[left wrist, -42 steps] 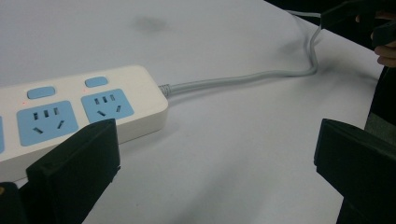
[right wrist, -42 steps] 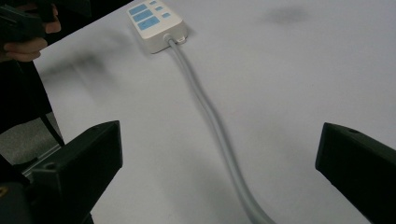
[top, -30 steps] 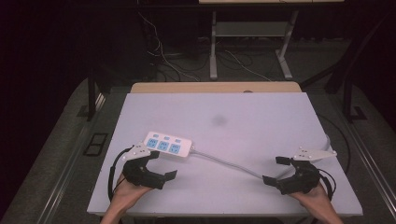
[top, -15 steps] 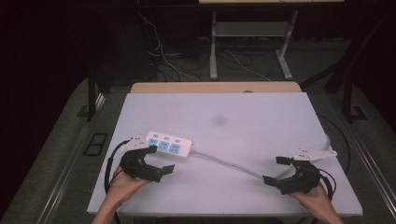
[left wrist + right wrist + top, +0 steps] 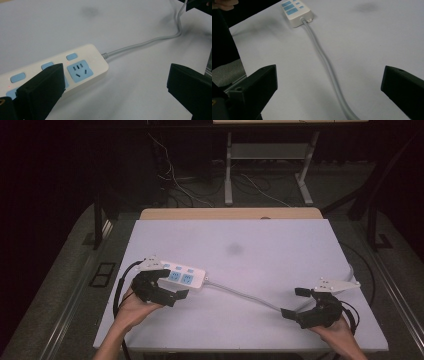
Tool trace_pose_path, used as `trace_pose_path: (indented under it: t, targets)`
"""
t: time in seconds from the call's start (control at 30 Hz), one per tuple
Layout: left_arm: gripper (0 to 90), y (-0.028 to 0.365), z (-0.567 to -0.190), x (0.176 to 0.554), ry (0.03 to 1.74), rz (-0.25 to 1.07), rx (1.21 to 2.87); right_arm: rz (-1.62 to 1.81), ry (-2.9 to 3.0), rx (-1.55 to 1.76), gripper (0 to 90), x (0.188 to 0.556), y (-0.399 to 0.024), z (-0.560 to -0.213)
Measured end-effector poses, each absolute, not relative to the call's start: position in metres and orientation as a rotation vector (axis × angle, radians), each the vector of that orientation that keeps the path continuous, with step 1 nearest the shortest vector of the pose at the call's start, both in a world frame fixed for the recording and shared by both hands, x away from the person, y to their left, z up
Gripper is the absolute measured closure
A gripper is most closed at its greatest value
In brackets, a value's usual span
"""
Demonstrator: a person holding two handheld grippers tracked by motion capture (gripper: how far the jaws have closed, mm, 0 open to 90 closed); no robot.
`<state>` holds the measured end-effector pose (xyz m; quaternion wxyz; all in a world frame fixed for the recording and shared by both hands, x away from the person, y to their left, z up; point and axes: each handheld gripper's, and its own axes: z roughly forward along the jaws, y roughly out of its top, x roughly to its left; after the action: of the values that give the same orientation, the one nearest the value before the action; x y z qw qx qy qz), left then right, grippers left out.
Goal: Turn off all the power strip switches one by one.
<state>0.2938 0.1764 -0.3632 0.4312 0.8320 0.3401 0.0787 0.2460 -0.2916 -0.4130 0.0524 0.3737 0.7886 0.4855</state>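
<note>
A white power strip [image 5: 186,275] with blue sockets lies at the left of the white table [image 5: 280,240]. Its grey cord [image 5: 240,294] runs right toward my right gripper [image 5: 293,302]. My left gripper [image 5: 172,284] is open at the strip's near end. In the left gripper view one jaw hangs over the power strip [image 5: 85,66] and the other stands off to its right above bare table. In the right gripper view the jaws are wide apart with the cord [image 5: 324,60] running between them from the power strip [image 5: 295,11]. Neither gripper holds anything.
A dark smudge [image 5: 234,249] marks the table's middle. A wooden strip [image 5: 230,213] borders the far edge. The cord loops off the right edge [image 5: 350,270]. Beyond the table are floor cables [image 5: 175,180] and a metal stand [image 5: 229,175].
My left gripper has moved forward to the power strip, so that one jaw now sits over its near end. The right gripper has hardly moved.
</note>
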Motion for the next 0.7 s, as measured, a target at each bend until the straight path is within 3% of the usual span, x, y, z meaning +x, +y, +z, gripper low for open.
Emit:
trace_pose_path:
  t: [0.7]
  targets:
    - [5.7,0.160,-0.347,0.328,0.846,0.196,2.165,1.474,2.392,1.136,0.5,0.246,-0.293,-0.413]
